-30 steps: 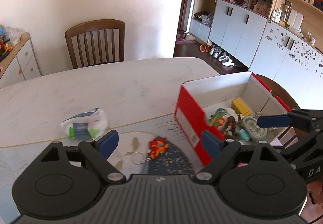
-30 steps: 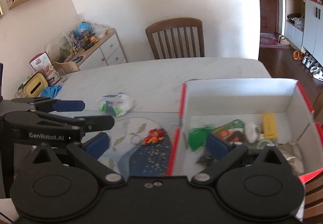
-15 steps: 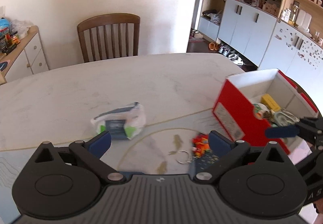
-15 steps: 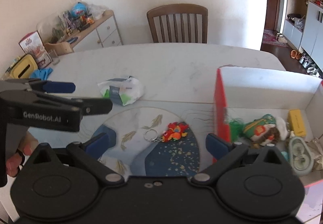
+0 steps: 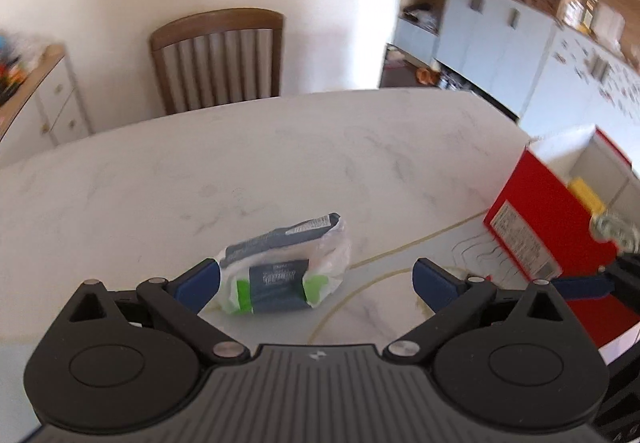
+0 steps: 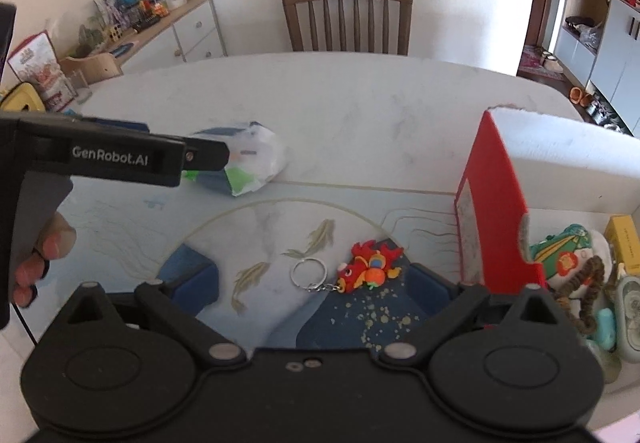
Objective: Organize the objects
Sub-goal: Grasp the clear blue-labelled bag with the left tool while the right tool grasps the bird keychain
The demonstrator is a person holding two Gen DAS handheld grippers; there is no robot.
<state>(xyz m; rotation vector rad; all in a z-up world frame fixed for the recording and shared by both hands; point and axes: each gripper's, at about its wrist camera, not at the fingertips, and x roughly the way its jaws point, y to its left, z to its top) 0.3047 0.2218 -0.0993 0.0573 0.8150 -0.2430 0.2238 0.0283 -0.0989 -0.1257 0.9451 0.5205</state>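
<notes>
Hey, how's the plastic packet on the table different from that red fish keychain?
The plastic packet is a bulky, crinkled translucent bag with dark and green contents; the fish keychain is a small, bright red-orange charm on a metal ring. The packet lies on bare marble farther back; the keychain lies on the painted fish mat, nearer the red box. Both are outside the box, ungripped.

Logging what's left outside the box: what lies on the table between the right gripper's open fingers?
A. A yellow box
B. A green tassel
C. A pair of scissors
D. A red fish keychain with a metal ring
D: the red fish keychain lies on the patterned mat, framed by the right gripper, outside the red box.
</notes>
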